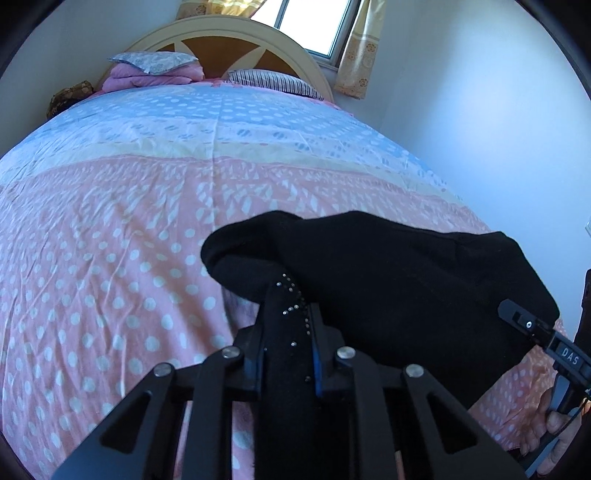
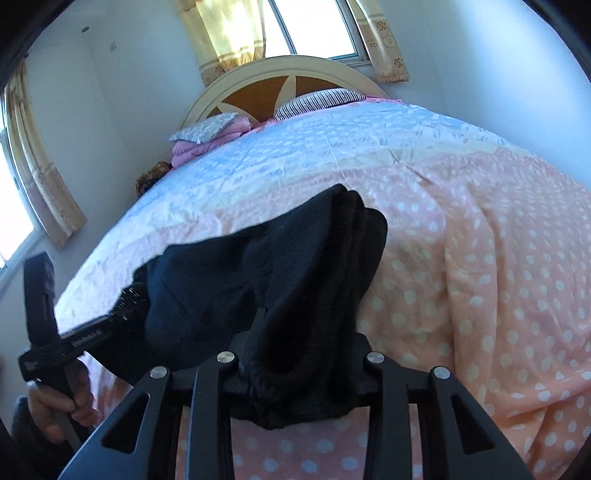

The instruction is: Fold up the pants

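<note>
Pants (image 1: 388, 280) — black, bunched, slung between your two grippers above the bedspread (image 1: 110, 240). Your left gripper (image 1: 288, 332) has its fingers clamped on a fold with small silver studs; the cloth fills the gap between the blue-edged pads. Your right gripper (image 2: 295, 354) is likewise pinched on a thick roll of the black fabric, a corded hem sitting at the base of the fingers and a clump hanging below them.

From the left wrist view, the right gripper (image 1: 517, 317) shows at the far right edge, its tip buried in the pants, your hand (image 1: 557, 435) on the handle below. From the right wrist view, the left gripper (image 2: 125, 306) sits at the left edge, its tip against the dark cloth, your left hand (image 2: 55, 406) wrapped around its grip.

Bedspread is pink with white dots near you, pale blue farther up. At the head end — a striped pillow (image 1: 273, 83), a floral pillow (image 1: 155, 61) on a folded pink blanket (image 1: 147, 79), a cream-and-brown arched headboard (image 1: 229, 37). Window (image 1: 314, 22) with yellow curtains (image 1: 360, 51) sits behind the headboard.
</note>
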The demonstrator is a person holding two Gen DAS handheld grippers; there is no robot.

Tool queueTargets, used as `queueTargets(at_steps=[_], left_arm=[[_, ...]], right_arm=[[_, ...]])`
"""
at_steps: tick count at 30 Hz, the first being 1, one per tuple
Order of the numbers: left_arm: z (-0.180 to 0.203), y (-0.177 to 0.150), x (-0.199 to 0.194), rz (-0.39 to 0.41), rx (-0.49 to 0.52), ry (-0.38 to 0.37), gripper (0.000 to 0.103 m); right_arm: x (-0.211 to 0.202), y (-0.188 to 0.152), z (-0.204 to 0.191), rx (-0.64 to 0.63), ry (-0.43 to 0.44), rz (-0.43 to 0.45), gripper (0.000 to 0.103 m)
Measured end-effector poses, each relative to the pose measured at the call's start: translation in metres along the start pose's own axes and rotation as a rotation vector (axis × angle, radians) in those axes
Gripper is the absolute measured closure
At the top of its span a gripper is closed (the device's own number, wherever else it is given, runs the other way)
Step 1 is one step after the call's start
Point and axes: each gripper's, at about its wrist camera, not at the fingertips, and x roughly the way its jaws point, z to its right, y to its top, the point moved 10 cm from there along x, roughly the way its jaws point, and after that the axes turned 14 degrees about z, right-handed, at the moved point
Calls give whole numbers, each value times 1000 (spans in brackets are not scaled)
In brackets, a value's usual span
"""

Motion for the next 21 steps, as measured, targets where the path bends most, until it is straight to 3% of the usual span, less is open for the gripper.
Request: queueTargets(at_steps=[12,21], left_arm=[[3,24,-28,35,20,-16,85],[-37,48,-53,102,-3,38,85]], right_arm=[[-30,40,-47,-38,65,102,69],[-23,54,-96,-55,159,114,69]])
